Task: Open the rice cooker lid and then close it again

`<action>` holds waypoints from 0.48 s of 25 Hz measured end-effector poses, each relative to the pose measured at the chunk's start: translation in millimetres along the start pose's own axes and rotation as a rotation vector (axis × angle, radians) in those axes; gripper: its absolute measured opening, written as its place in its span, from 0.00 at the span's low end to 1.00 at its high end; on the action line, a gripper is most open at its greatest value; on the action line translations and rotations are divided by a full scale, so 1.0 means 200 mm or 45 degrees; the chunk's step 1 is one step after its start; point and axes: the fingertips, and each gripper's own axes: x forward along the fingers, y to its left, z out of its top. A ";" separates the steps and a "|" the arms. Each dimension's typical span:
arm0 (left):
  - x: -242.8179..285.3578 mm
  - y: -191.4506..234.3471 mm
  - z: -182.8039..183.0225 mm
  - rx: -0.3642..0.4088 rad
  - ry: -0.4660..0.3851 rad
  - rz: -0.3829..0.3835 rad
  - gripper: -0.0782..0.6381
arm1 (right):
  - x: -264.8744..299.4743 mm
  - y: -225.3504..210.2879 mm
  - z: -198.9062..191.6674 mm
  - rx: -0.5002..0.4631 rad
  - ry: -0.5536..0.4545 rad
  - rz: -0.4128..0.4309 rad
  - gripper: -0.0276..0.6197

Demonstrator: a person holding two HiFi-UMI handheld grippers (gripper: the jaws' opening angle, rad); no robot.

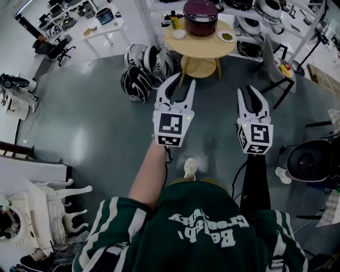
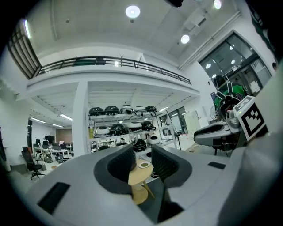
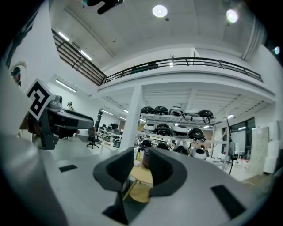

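Note:
A dark maroon rice cooker stands with its lid down on a round wooden table at the far side of the room. Both grippers point level toward it, well short of the table. My left gripper is open with nothing between its jaws. My right gripper is open too, with a narrower gap that is also empty. In the left gripper view the table shows through the gap of the left gripper. In the right gripper view the cooker shows between the jaws of the right gripper.
Small dishes and a yellow bottle share the table. Several rice cookers lie on the floor left of it. Shelves of cookers stand behind. A black chair is at the right, a white table far left.

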 end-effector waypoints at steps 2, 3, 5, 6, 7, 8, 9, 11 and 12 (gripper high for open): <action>0.09 0.07 -0.02 -0.003 -0.001 -0.013 0.27 | 0.12 0.00 0.01 -0.005 -0.003 -0.005 0.21; 0.14 0.09 -0.02 -0.001 -0.003 -0.022 0.27 | 0.17 0.00 0.01 -0.005 -0.005 -0.008 0.21; 0.21 0.14 -0.03 0.005 -0.008 -0.042 0.27 | 0.27 0.00 0.02 -0.004 -0.008 -0.015 0.21; 0.24 0.16 -0.03 0.004 -0.011 -0.050 0.27 | 0.31 0.00 0.02 -0.005 -0.008 -0.018 0.21; 0.27 0.19 -0.04 0.002 -0.012 -0.058 0.27 | 0.34 0.00 0.02 -0.007 -0.007 -0.020 0.21; 0.30 0.21 -0.06 0.003 -0.012 -0.064 0.27 | 0.38 0.01 0.01 -0.010 -0.004 -0.020 0.21; 0.33 0.23 -0.07 0.007 -0.010 -0.069 0.27 | 0.42 0.01 0.00 -0.016 0.002 -0.018 0.21; 0.38 0.27 -0.09 0.014 -0.007 -0.072 0.27 | 0.48 0.02 -0.02 -0.025 0.013 -0.008 0.21; 0.40 0.29 -0.11 0.012 -0.006 -0.073 0.27 | 0.52 0.02 -0.02 -0.027 0.017 -0.005 0.21</action>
